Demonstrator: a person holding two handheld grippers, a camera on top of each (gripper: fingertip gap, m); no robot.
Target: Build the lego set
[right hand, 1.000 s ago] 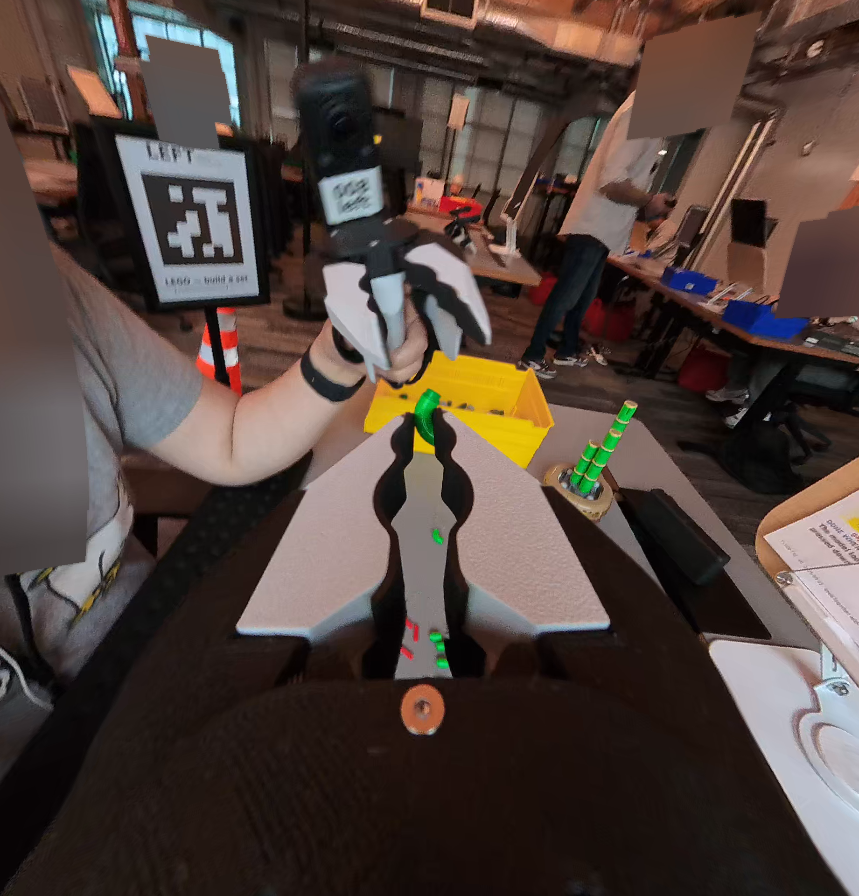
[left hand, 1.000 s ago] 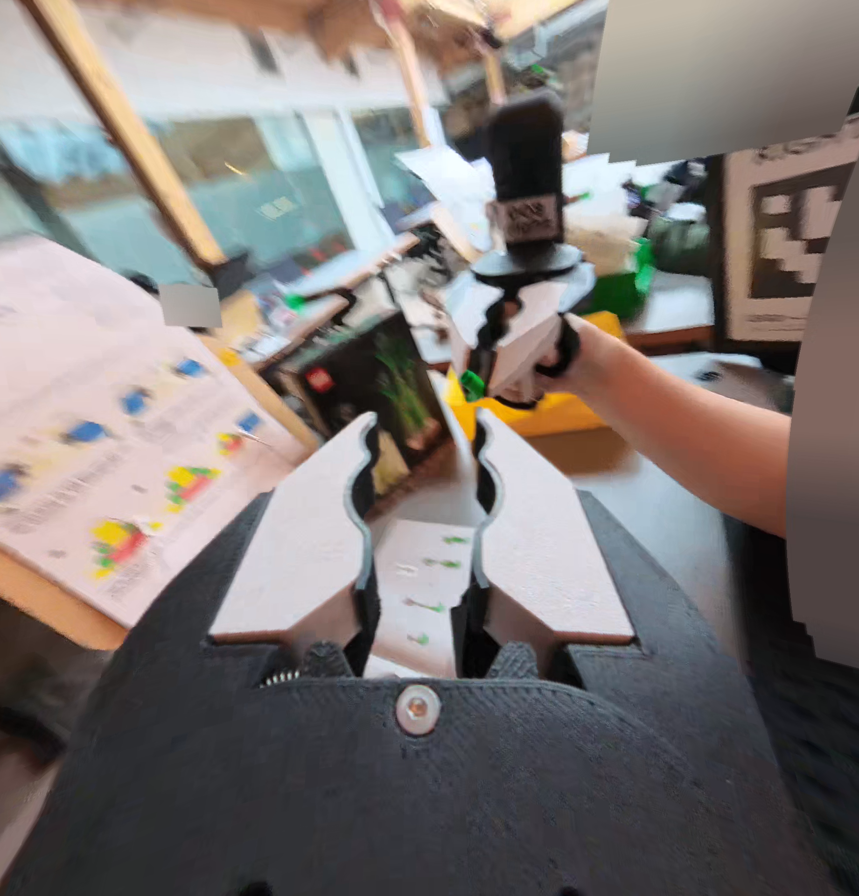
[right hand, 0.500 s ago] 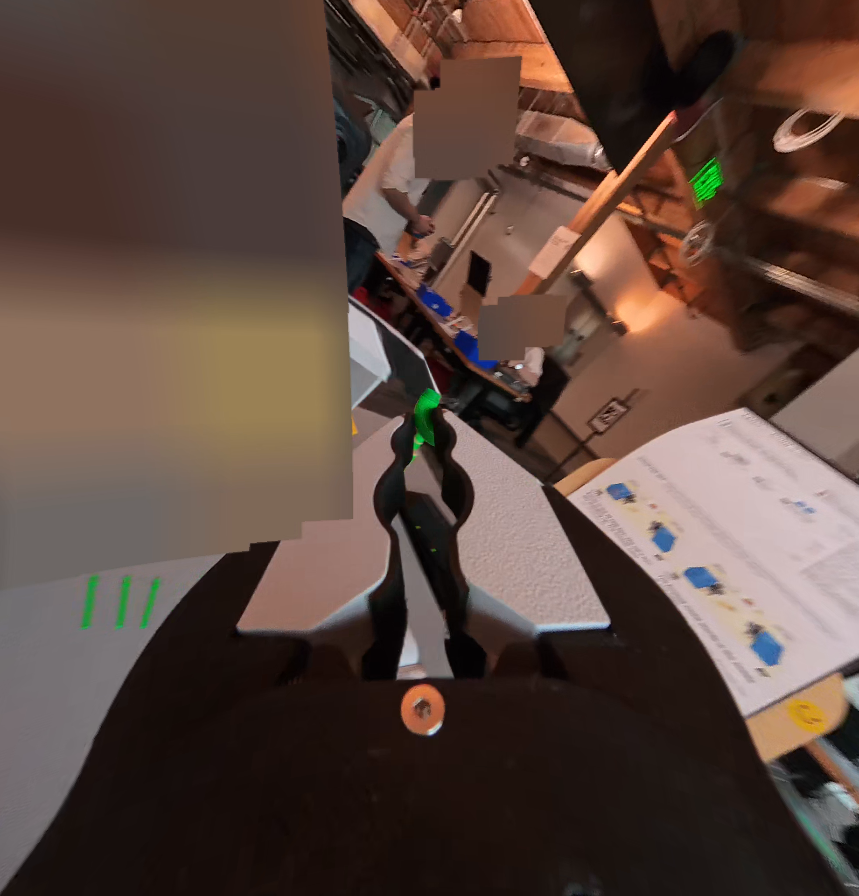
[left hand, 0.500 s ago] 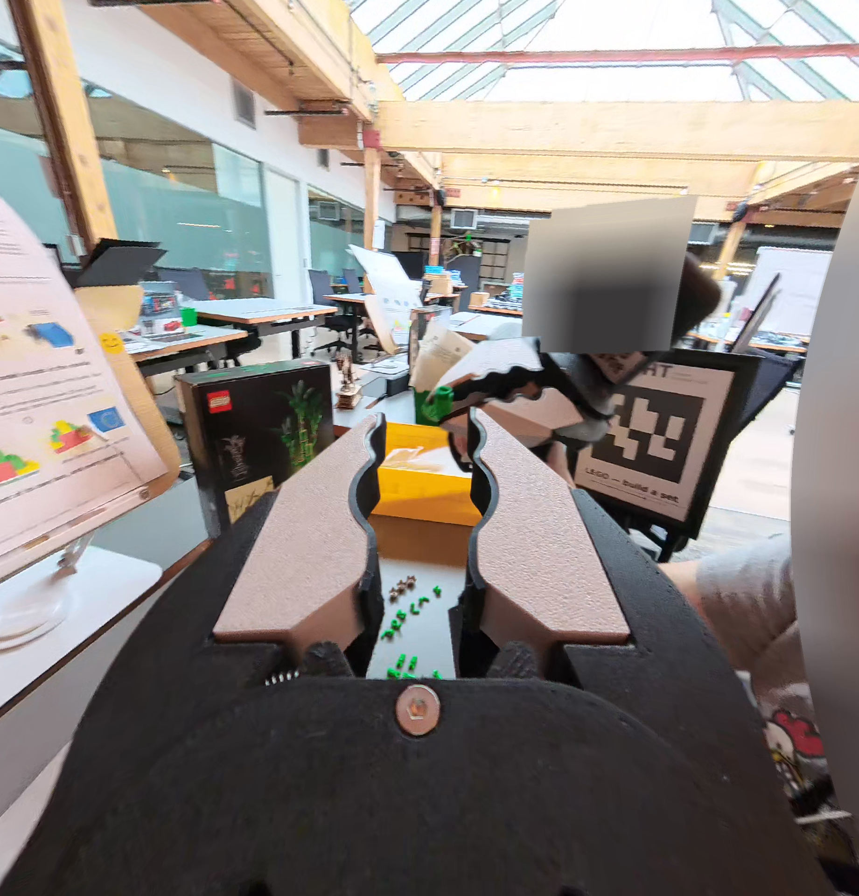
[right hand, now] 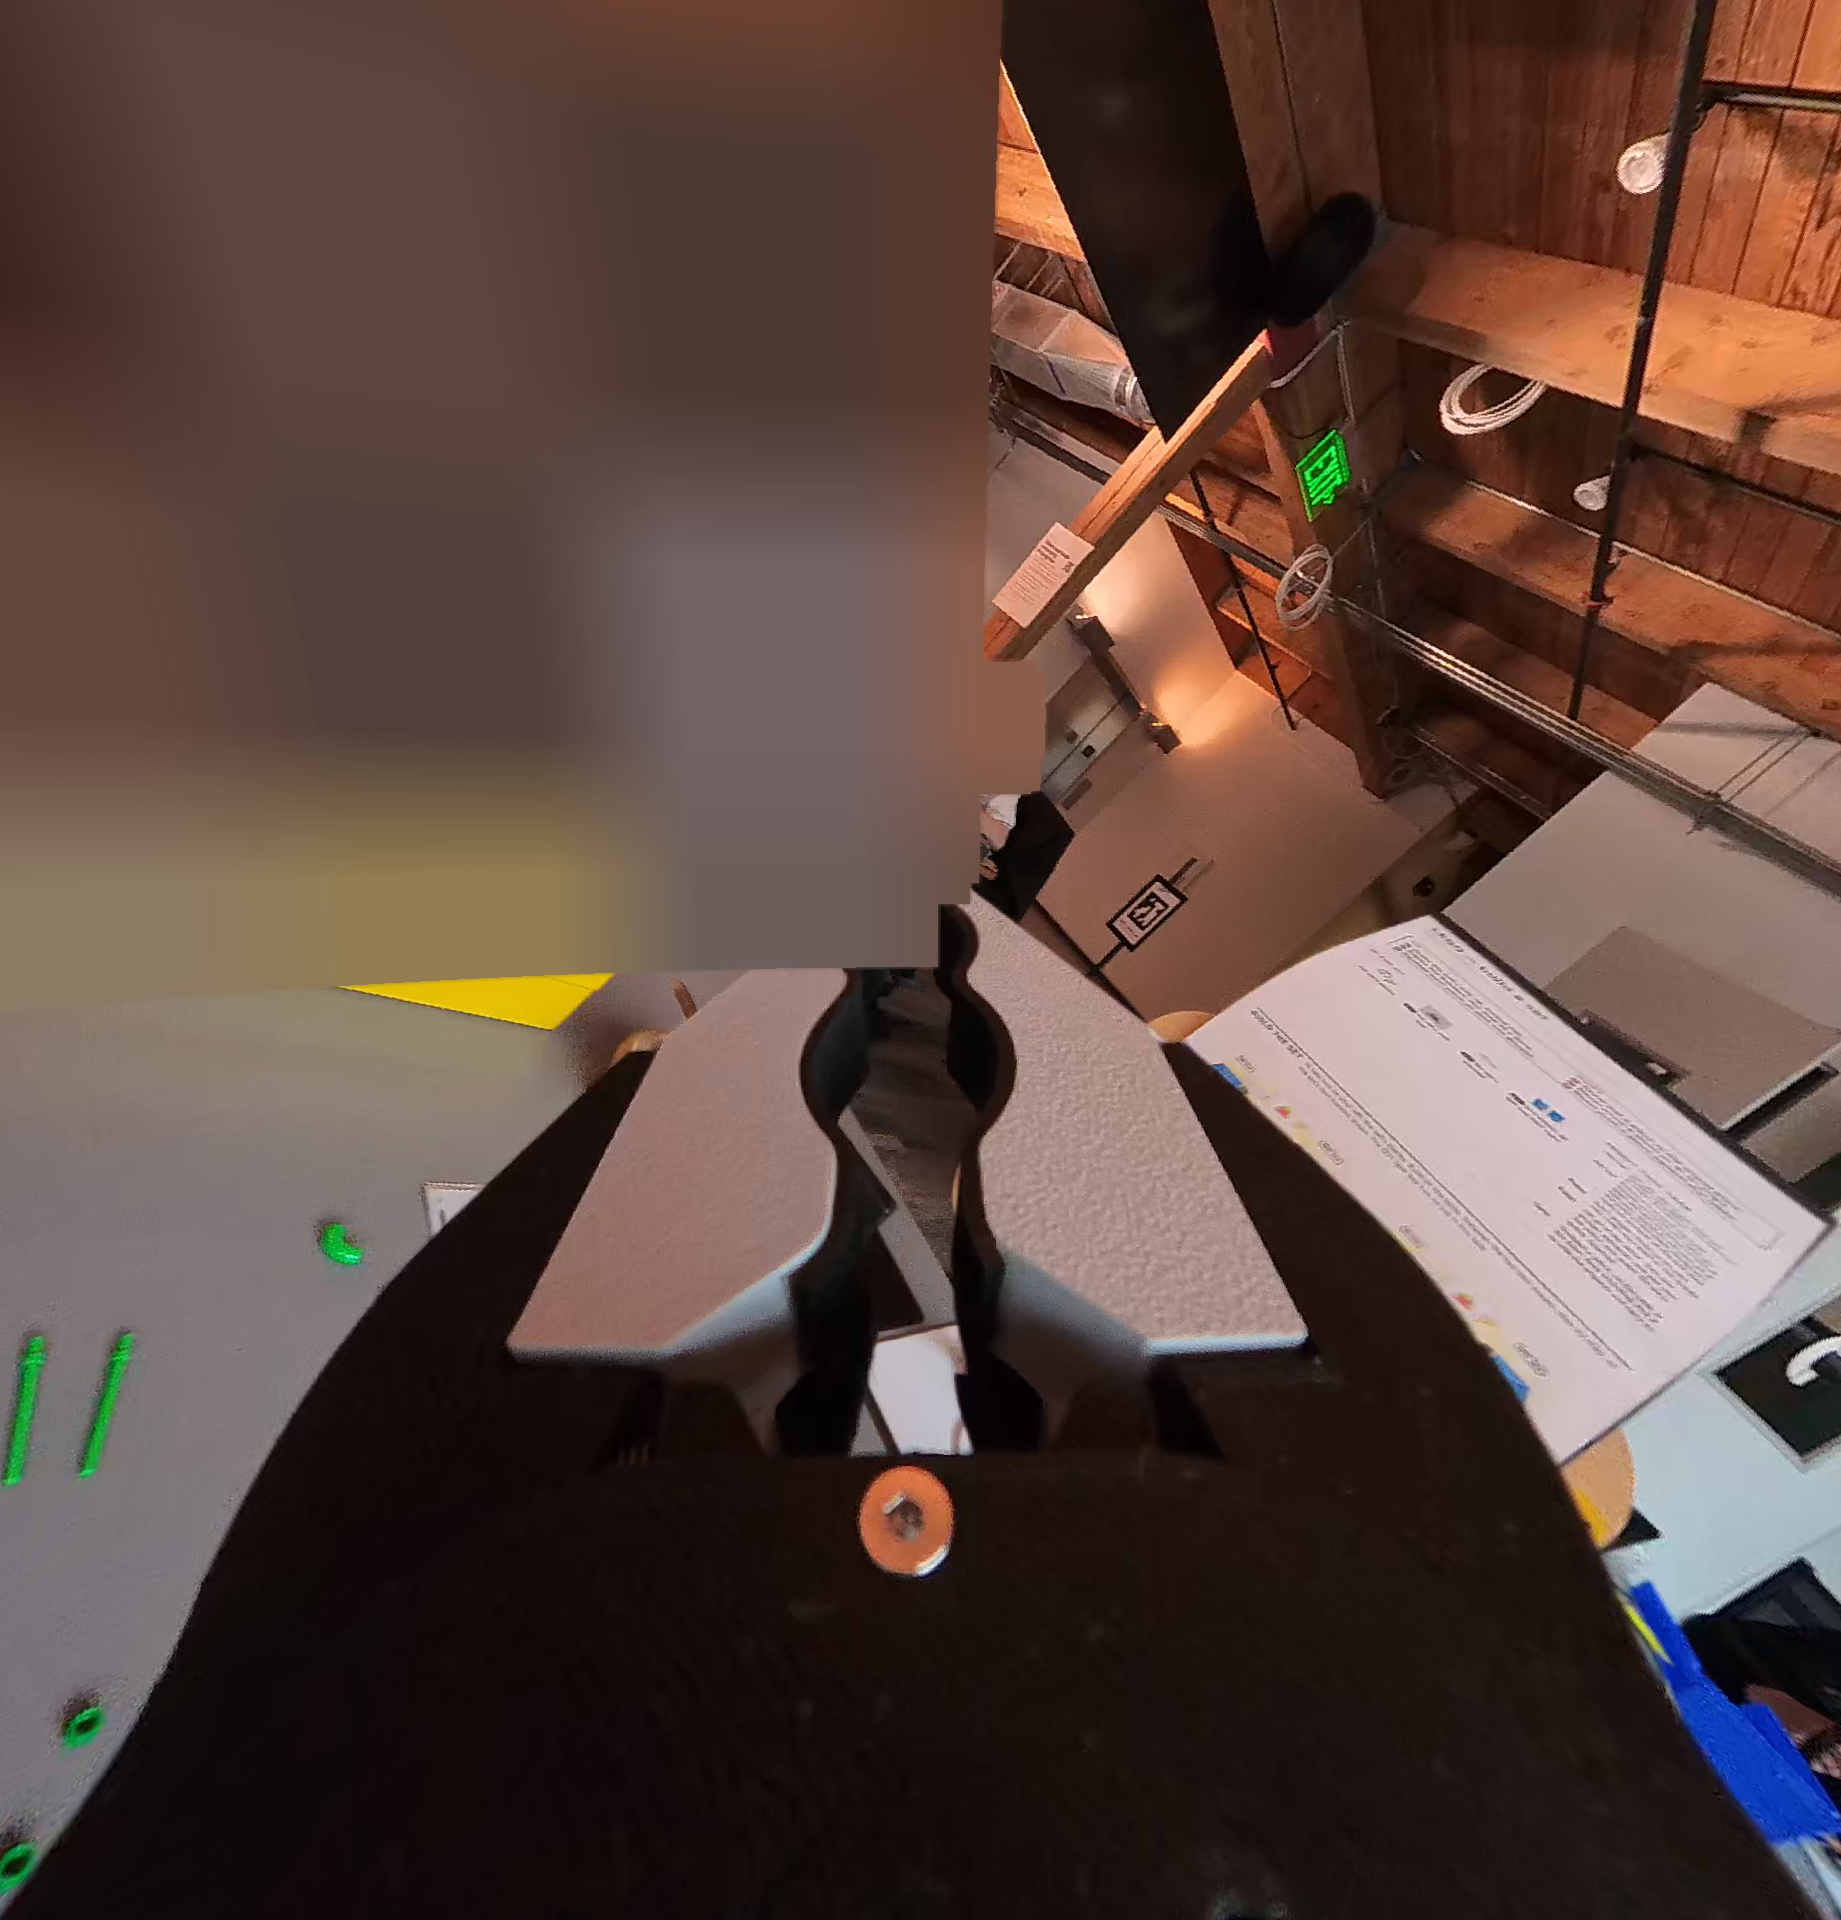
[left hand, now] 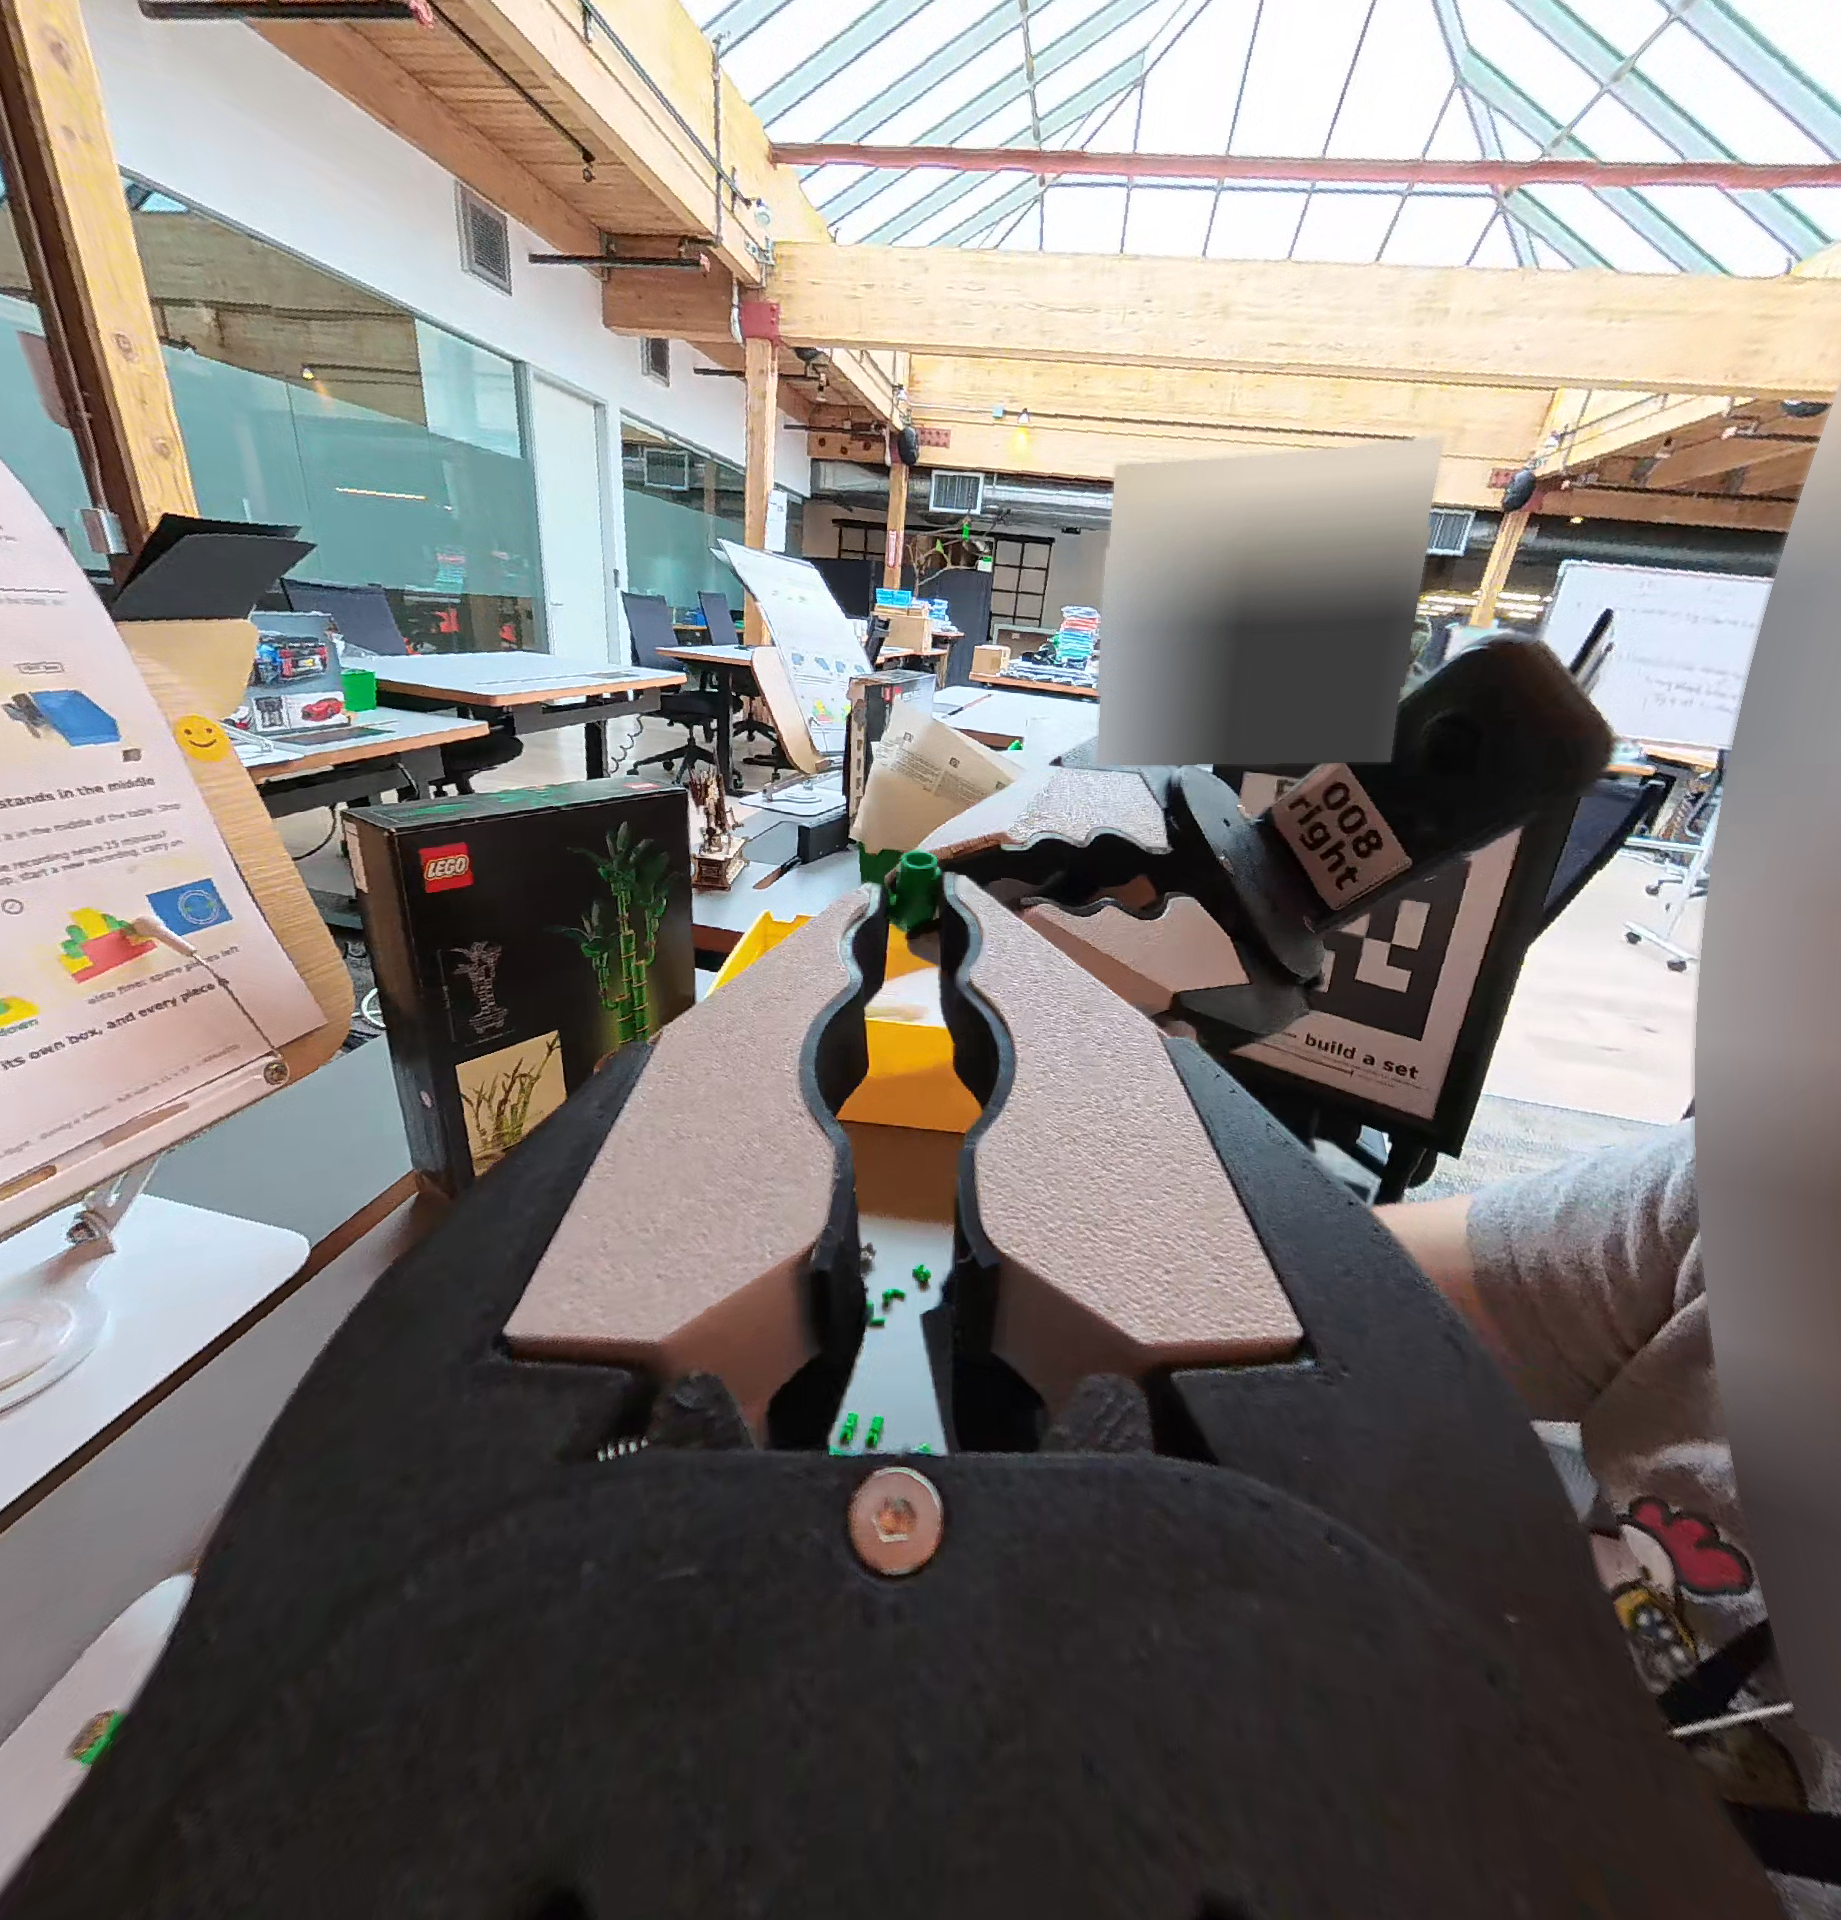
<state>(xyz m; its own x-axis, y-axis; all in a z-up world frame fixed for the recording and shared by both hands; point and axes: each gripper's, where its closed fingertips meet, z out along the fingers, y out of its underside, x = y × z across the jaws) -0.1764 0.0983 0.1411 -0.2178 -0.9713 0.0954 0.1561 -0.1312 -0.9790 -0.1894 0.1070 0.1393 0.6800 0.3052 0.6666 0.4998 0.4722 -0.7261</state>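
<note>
A small green lego piece (left hand: 914, 885) sits between the tips of my left gripper (left hand: 913, 906), whose fingers are closed in on it above the table. My right gripper (left hand: 900, 868) reaches in from the right, and its tips meet at the same green piece. In the right wrist view, the right gripper (right hand: 921, 968) has a narrow gap. Its tips and the piece are hidden behind a blurred patch. Loose green pieces (left hand: 885, 1299) lie on the grey table (right hand: 220, 1143) below, with two green rods (right hand: 64, 1403) and a curved green piece (right hand: 339, 1242).
A black lego box (left hand: 521, 966) stands at the left, and a yellow bin (left hand: 911, 1060) lies straight ahead. An instruction sheet on a stand (left hand: 85, 914) is at the far left and also shows in the right wrist view (right hand: 1498, 1174). A marker board (left hand: 1394, 966) stands at the right.
My left gripper has closed from a wider gap onto the green piece held by the right gripper. The right wrist view has tilted upward, and its tips are now behind the blurred patch.
</note>
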